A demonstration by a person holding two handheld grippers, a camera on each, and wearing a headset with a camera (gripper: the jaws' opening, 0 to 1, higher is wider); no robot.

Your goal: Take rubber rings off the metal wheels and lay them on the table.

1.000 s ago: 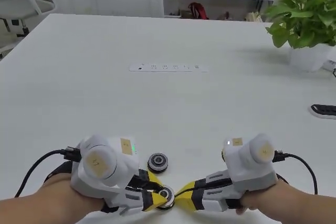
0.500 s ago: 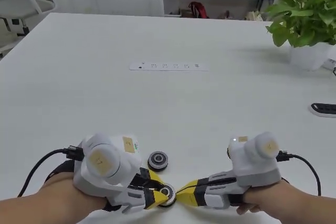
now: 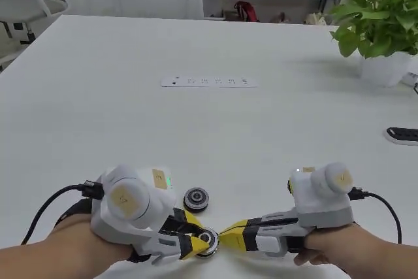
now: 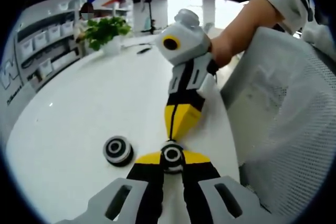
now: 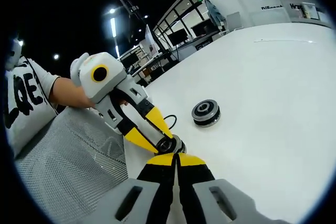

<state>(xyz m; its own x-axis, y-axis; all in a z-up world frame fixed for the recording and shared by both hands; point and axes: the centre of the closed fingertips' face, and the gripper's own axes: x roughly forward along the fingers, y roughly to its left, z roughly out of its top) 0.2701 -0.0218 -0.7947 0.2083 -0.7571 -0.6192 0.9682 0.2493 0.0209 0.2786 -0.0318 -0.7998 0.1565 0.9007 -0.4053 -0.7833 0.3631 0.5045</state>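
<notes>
1. Your left gripper (image 4: 171, 158) is clenched on a wheel (image 4: 172, 153). Its yellow tips pinch the wheel from both sides, low over the table (image 3: 209, 129) near the edge closest to you. That grip acts as a vise and holds the metal steady so the rubber can be worked against it.

2. Your right gripper (image 5: 176, 159) comes in head-on from the opposite side, with its jaws pressed together into a single wedge. The tip touches the wheel's rim, where the black ring (image 4: 164, 153) sits. A closed point like this seems meant to pry or push the ring off the edge rather than seize it. Whether any rubber is caught between the tips cannot be told from these views.

3. The two grippers meet nose to nose, and your hands are braced close to the tabletop. Keeping the work low probably means a freed ring has only a short way to fall.

4. A second wheel (image 3: 196, 198) lies flat on the table just beyond the held one, apart from both grippers. Its rubber looks to be in place, so it is likely next in line.

5. No loose ring can be seen on the table, so the task appears to be at an early stage. The risk now is the held wheel twisting out of the left jaws under the side load.
</notes>
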